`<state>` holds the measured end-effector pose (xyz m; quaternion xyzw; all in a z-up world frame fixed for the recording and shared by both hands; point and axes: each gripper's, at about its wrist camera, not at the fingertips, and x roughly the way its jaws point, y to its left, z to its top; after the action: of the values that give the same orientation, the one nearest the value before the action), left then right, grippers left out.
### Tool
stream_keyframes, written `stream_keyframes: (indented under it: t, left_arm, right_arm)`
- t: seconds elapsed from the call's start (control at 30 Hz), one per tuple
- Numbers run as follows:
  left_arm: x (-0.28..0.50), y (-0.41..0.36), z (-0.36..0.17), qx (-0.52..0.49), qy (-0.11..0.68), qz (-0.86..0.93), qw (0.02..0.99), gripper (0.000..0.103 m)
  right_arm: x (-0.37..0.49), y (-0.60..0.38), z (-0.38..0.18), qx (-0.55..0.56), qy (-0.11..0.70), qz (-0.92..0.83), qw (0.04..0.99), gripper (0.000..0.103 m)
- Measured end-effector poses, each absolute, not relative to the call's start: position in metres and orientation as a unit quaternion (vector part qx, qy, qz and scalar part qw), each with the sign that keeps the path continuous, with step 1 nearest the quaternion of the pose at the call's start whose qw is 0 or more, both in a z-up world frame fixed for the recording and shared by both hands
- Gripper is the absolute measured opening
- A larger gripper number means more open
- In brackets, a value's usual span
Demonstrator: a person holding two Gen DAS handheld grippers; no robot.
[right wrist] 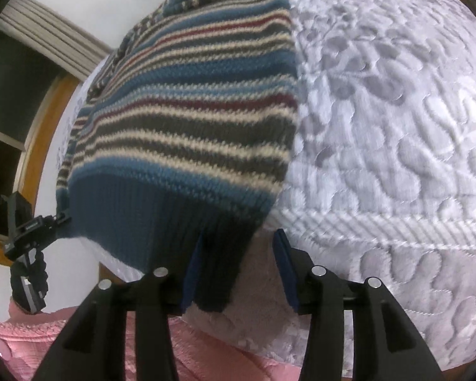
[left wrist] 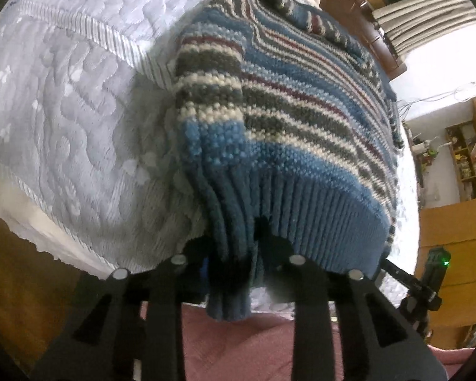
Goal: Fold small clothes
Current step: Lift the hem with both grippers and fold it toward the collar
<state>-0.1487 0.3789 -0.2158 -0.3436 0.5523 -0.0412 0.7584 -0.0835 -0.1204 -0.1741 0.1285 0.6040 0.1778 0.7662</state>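
Observation:
A knitted sweater [left wrist: 301,111] striped blue, grey, cream and maroon lies on a white quilted bedspread [left wrist: 79,111], with one sleeve folded over its front. My left gripper [left wrist: 238,254] is shut on the bunched blue ribbed hem, and a fold of it hangs down between the fingers. In the right wrist view the sweater [right wrist: 190,111] fills the left half. My right gripper [right wrist: 238,270] stands open at the hem's other corner. That corner rests against the left blue pad [right wrist: 192,273], while the right pad [right wrist: 285,270] stays apart from the cloth.
Pink cloth [left wrist: 254,343] lies under both grippers near the bed's edge [right wrist: 31,343]. The bedspread [right wrist: 396,127] spreads wide to the right of the sweater. A wooden frame [left wrist: 380,31], pale curtains and shelves [left wrist: 466,155] stand beyond the bed.

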Motion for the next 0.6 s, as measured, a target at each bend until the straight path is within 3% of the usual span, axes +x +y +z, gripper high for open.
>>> stream_keyframes:
  t: [0.07, 0.2, 0.23, 0.27, 0.3, 0.33, 0.6]
  left_arm:
    - [-0.147, 0.374, -0.218, -0.336, 0.558, -0.038, 0.758, 0.035]
    - [-0.143, 0.369, -0.217, -0.324, 0.560, -0.029, 0.762, 0.032]
    - [-0.142, 0.368, -0.217, -0.323, 0.560, -0.029, 0.762, 0.029]
    - [-0.142, 0.368, -0.217, -0.327, 0.557, -0.033, 0.762, 0.019]
    - [-0.141, 0.368, -0.216, -0.331, 0.555, -0.034, 0.762, 0.012]
    - [-0.141, 0.368, -0.214, -0.333, 0.553, -0.035, 0.763, 0.011]
    - [-0.137, 0.376, -0.181, -0.372, 0.505, -0.075, 0.775, 0.008]
  right_arm:
    - [-0.085, -0.116, -0.176, 0.132, 0.607, 0.186, 0.761, 0.047]
    - [-0.089, -0.103, -0.186, 0.147, 0.614, 0.214, 0.745, 0.042]
    - [-0.089, -0.100, -0.186, 0.146, 0.613, 0.214, 0.747, 0.039]
    - [-0.089, -0.099, -0.187, 0.149, 0.612, 0.218, 0.746, 0.034]
    - [-0.089, -0.099, -0.187, 0.160, 0.609, 0.225, 0.743, 0.019]
    - [-0.089, -0.102, -0.187, 0.180, 0.604, 0.233, 0.740, 0.013]
    - [-0.086, -0.121, -0.162, 0.249, 0.565, 0.277, 0.736, 0.011]
